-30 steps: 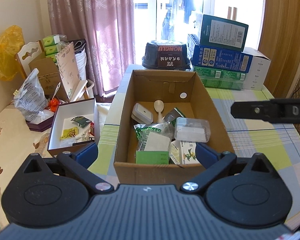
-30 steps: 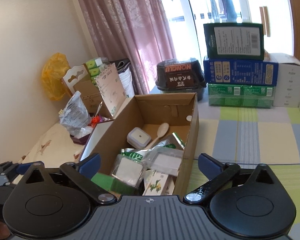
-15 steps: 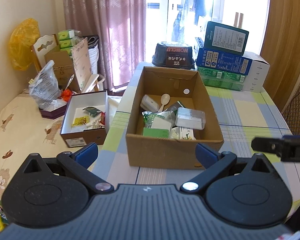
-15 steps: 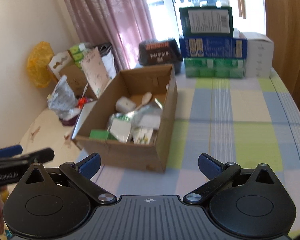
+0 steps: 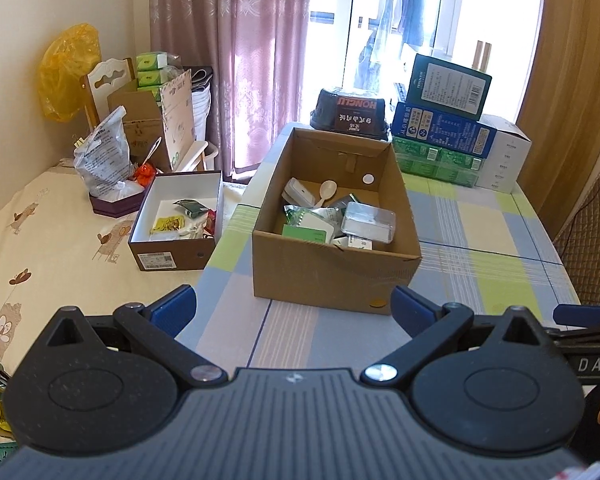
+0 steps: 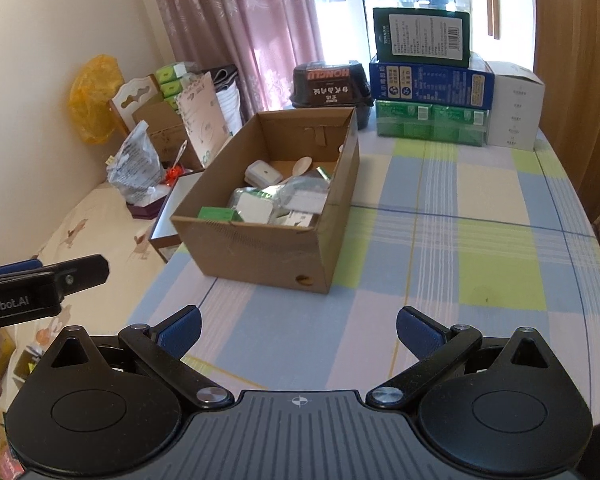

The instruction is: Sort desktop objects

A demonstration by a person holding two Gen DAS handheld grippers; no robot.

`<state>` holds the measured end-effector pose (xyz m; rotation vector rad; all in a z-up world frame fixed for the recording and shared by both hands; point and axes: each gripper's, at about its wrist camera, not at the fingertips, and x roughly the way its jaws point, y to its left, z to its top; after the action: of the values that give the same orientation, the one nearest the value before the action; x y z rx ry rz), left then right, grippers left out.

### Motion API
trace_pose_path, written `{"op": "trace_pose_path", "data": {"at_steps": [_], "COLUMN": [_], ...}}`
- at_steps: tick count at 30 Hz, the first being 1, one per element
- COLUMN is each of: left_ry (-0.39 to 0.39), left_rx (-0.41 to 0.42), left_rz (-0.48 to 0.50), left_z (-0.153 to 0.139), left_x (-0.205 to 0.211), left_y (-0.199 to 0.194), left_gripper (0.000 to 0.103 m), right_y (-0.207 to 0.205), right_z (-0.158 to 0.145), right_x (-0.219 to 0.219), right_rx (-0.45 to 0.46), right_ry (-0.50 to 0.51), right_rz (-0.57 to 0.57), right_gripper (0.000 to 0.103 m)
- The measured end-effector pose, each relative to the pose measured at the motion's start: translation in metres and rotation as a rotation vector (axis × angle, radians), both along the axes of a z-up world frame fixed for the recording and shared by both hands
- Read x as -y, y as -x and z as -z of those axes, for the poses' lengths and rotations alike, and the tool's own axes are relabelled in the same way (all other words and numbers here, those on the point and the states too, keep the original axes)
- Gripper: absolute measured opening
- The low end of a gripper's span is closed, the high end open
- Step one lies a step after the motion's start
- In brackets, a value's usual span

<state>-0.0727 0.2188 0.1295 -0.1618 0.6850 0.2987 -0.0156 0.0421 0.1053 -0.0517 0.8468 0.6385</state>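
Both grippers pulled back from cardboard box [image 5: 332,276]; left gripper [image 5: 294,306] & right gripper [image 6: 298,326] spread wide, nothing held. Box on checked tablecloth [image 6: 480,248], full of small items.

Both wrist cameras look forward and slightly down over the checked tablecloth [image 6: 440,240] from the near edge. The left view faces the cardboard box [image 5: 332,268] head-on; the right view sees it from the right. Both share the box and the stacked cartons [image 6: 428,80] behind.
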Motion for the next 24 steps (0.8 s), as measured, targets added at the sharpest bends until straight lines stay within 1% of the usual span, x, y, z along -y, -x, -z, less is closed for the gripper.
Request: {"op": "trace_pose_path", "data": {"at_steps": [9, 17, 24], "left_ry": [-0.008, -0.019, -0.012], "left_rx": [-0.006, -0.017, -0.034], "left_rz": [0.023, 0.039, 0.058], "left_z": [-0.001, 0.003, 0.009], "left_x": [0.014, 0.017, 0.018], "left_y": [0.008, 0.008, 0.005], "left_gripper": [0.102, 0.102, 0.102], "right_y": [0.011, 0.011, 0.009], "right_z": [0.000, 0.002, 0.007], "right_x": [0.005, 0.007, 0.005], "right_rx": [0.000, -0.012, -0.024], "right_ry": [0.002, 0.000, 0.000], "right_rz": [0.007, 0.026, 0.034], "right_gripper": [0.101, 0.101, 0.101]}}
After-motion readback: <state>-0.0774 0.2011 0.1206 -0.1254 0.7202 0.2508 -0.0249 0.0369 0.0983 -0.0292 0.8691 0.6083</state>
